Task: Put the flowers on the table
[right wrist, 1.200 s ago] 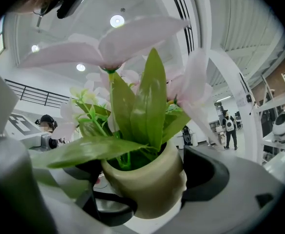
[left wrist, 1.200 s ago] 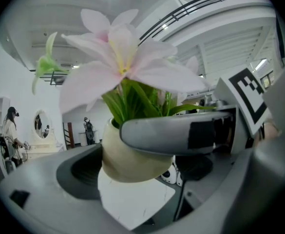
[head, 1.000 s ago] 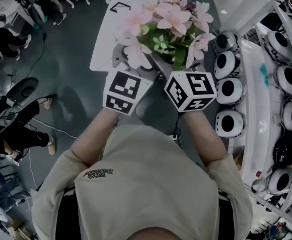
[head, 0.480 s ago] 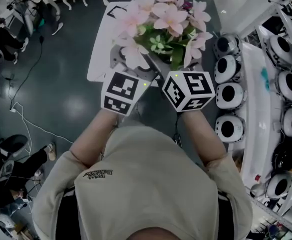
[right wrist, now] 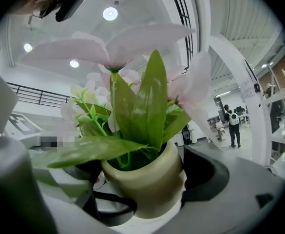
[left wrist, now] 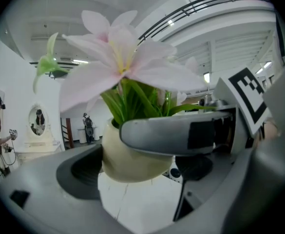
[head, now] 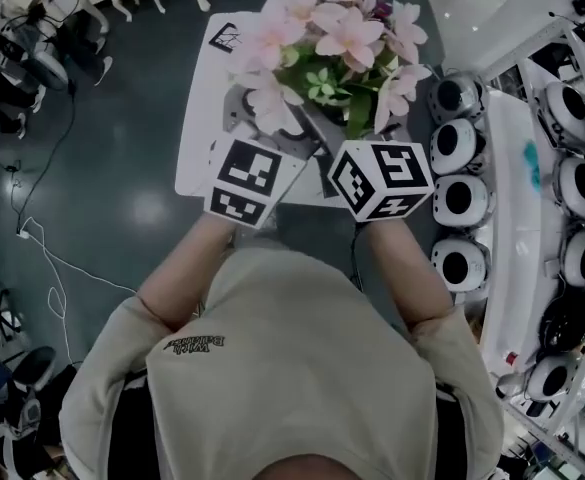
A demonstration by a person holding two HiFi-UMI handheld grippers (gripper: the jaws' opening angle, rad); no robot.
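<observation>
White rectangular table point(head: 197, 118) is lying just ahead of the person. Pink-petalled artificial flowers with green leaves point(head: 327, 43) are standing upright in a cream rounded ceramic pot point(left wrist: 127, 165), which is sitting over the table's near edge; whether its base is touching the top cannot be told. Left gripper point(left wrist: 135, 150) and right gripper point(right wrist: 144, 186) are both clamping the pot from opposite sides, jaws pressing its wall.

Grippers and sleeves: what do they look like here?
The left gripper and right gripper have grey, curved jaws with dark recesses; each carries a white cube with black square markers. The person wears a beige short-sleeved T-shirt.
</observation>
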